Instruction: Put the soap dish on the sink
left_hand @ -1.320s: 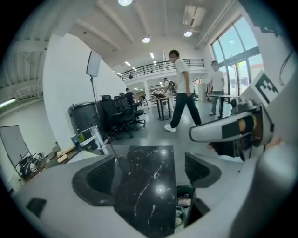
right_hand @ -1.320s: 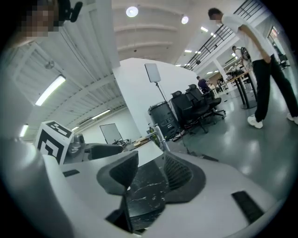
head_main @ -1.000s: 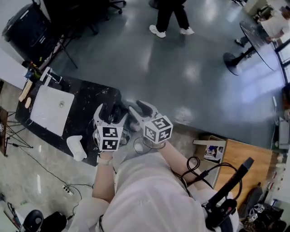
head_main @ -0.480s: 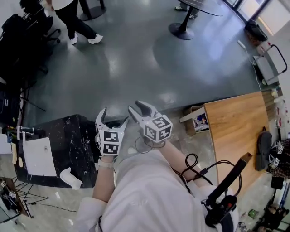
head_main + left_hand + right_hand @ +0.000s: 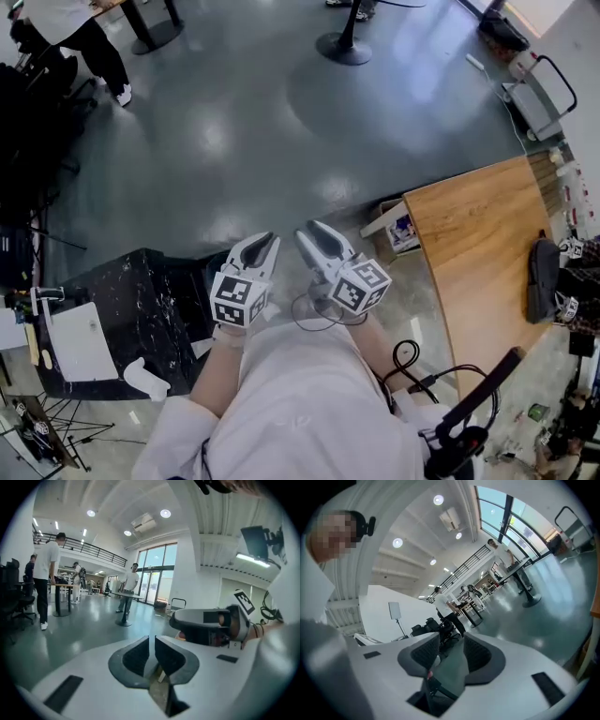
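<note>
Both arms bent, left claw (image 5: pixel 264 241) closing empty beside right claw (image 5: pixel 315 232).

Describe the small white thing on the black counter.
At the head view's lower left stands a black marbled counter with a white sink set in it. The small white thing lies at the counter's near edge, beside the sink; it is curved, the sink flat and rectangular.

L gripper (image 5: pixel 151 641): jaws closing, nearly together, slit only, nothing btwn them. R gripper (image 5: pixel 180 620) close by at right, level, marker cube (image 5: pixel 243 603) at its rear. Beyond: glossy grey floor (image 5: pixel 84 634). Person (image 5: pixel 47 581) standing at left. 2nd person (image 5: pixel 129 590) at round table (image 5: pixel 123 607), glazed wall (image 5: pixel 157 573) behind.
</note>
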`<state>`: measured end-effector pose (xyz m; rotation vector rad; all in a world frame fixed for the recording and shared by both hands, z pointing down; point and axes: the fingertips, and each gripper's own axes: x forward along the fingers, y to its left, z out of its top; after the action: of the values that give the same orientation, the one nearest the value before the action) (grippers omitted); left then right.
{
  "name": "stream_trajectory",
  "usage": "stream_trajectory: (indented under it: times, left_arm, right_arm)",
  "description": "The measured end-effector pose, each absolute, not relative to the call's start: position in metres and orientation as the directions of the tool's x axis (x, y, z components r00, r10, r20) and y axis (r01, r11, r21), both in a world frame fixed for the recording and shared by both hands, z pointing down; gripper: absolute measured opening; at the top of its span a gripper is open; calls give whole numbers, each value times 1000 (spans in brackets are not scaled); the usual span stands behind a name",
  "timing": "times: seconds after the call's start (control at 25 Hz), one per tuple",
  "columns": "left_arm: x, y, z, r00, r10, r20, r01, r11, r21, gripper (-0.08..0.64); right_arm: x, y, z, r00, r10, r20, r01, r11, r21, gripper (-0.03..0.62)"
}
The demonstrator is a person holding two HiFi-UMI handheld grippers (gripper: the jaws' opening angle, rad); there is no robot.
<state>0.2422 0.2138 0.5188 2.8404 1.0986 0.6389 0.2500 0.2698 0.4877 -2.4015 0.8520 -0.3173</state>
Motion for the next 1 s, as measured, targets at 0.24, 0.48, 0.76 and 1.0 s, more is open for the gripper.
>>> stream_trajectory:
  times: [0.24,0.48,0.76,1.0]
  left_arm:
    - [232,250,508,618,732,286,664,-681,308,29]
    - [224,277,481,550,828,110,691,-525,496,21]
    - [230,265,491,539,836,105,697,-513,501,11]
    - [232,256,497,558,823,105,662,-518,541,8]
  right_arm:
    - [236,309,478,815,-580,11,-460,-658,-597,169]
    - [233,329,481,834,-551,20,-433,-677,-596,169]
    - [243,311,489,817,-576,6,-456,-653,-605,166]
    - [243,300,490,801,-599,1,-480,-643,-596,164]
